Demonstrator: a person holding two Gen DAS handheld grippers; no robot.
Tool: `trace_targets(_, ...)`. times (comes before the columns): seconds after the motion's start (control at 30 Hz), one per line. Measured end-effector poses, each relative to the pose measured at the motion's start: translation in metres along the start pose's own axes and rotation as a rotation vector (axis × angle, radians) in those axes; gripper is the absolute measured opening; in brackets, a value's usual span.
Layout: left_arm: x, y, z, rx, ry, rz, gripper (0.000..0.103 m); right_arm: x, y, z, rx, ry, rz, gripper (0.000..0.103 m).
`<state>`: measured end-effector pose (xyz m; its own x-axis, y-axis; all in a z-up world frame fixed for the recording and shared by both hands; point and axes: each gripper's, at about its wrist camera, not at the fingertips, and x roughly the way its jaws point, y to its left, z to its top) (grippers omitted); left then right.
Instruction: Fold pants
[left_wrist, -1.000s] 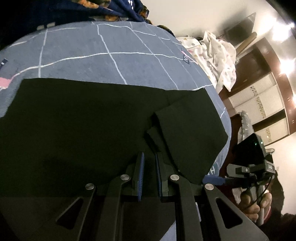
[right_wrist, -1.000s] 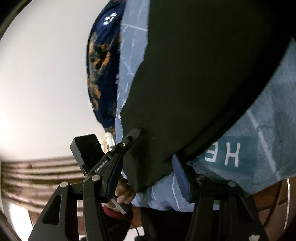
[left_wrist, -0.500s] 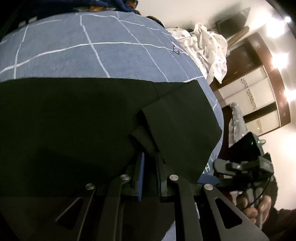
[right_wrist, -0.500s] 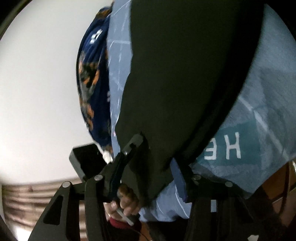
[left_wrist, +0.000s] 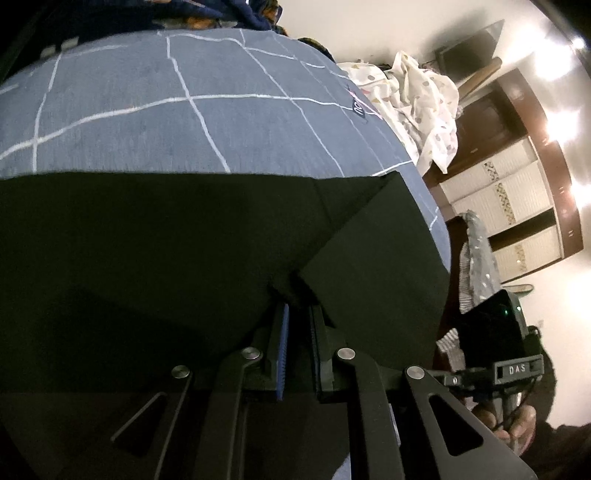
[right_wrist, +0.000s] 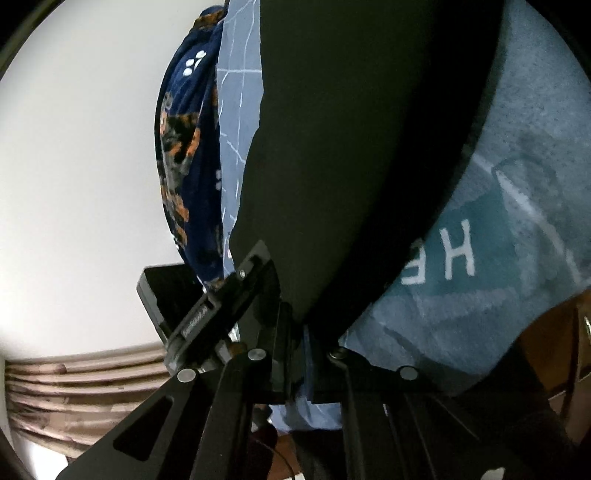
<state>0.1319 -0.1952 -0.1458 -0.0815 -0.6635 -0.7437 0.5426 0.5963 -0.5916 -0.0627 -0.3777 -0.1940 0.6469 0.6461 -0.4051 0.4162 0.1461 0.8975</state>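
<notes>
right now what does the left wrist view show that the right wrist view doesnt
Only the left wrist view shows the polka-dot white cloth, the wooden wardrobe and the right gripper from outside.
Only the right wrist view shows the "HE" lettering on the bedsheet, the orange-patterned navy blanket in full, and the left gripper from outside.
Both show the black pants on the blue grid bedsheet, with each gripper's jaws closed on fabric at an edge.
</notes>
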Motion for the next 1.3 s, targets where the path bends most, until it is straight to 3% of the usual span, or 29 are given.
trace_targets(0.27, -0.004, 0.009, 0.0, -0.068, -0.008, -0.026, 0.012, 0.006, -0.015, 0.001, 0.02, 0.031, -0.002, 0.006)
trace_targets(0.43, -0.007, 0.02, 0.003, -0.164, 0.016, -0.087, 0.015, 0.008, -0.017, 0.001, 0.025, 0.041, 0.002, 0.006)
trace_targets(0.5, -0.01, 0.021, 0.003, -0.178, 0.013, -0.099, 0.022, 0.008, -0.019, 0.001, 0.024, 0.045, 0.002, 0.006)
trace_targets(0.57, -0.014, 0.021, 0.003, -0.19, 0.001, -0.132, 0.043, 0.008, -0.019, 0.002, 0.022, 0.047, 0.002, 0.006)
trace_targets(0.63, -0.014, 0.018, 0.002, -0.185, 0.0, -0.144, 0.051, 0.008, -0.021, 0.005, 0.028, 0.05, 0.007, 0.005)
trace_targets(0.77, 0.0, -0.001, 0.003, -0.107, 0.056, -0.124, 0.052, 0.009, -0.022, 0.007, 0.032, 0.055, 0.01, 0.004)
trace_targets(0.87, 0.003, -0.002, 0.005, -0.116, 0.027, -0.134, 0.053, 0.009, -0.023, 0.008, 0.034, 0.057, 0.011, 0.004)
trace_targets(0.9, 0.004, -0.001, 0.006, -0.122, 0.017, -0.134, 0.052, 0.009, -0.023, 0.007, 0.034, 0.058, 0.011, 0.004)
trace_targets(0.93, 0.005, -0.002, 0.006, -0.119, 0.011, -0.125, 0.045, 0.009, -0.023, 0.007, 0.036, 0.058, 0.012, 0.004)
trace_targets(0.97, 0.005, -0.004, 0.007, -0.105, 0.006, -0.081, 0.017, 0.009, -0.023, 0.008, 0.037, 0.059, 0.013, 0.003)
trace_targets(1.0, 0.007, -0.005, 0.008, -0.084, 0.009, -0.018, 0.009, 0.009, -0.024, 0.007, 0.04, 0.059, 0.014, 0.003)
trace_targets(1.17, 0.005, -0.019, 0.007, -0.019, -0.029, 0.033, 0.008, 0.01, -0.023, 0.008, 0.033, 0.059, 0.014, 0.003)
trace_targets(1.3, -0.004, -0.032, 0.015, -0.007, -0.073, 0.004, 0.008, 0.007, -0.022, 0.011, 0.029, 0.042, 0.023, 0.005)
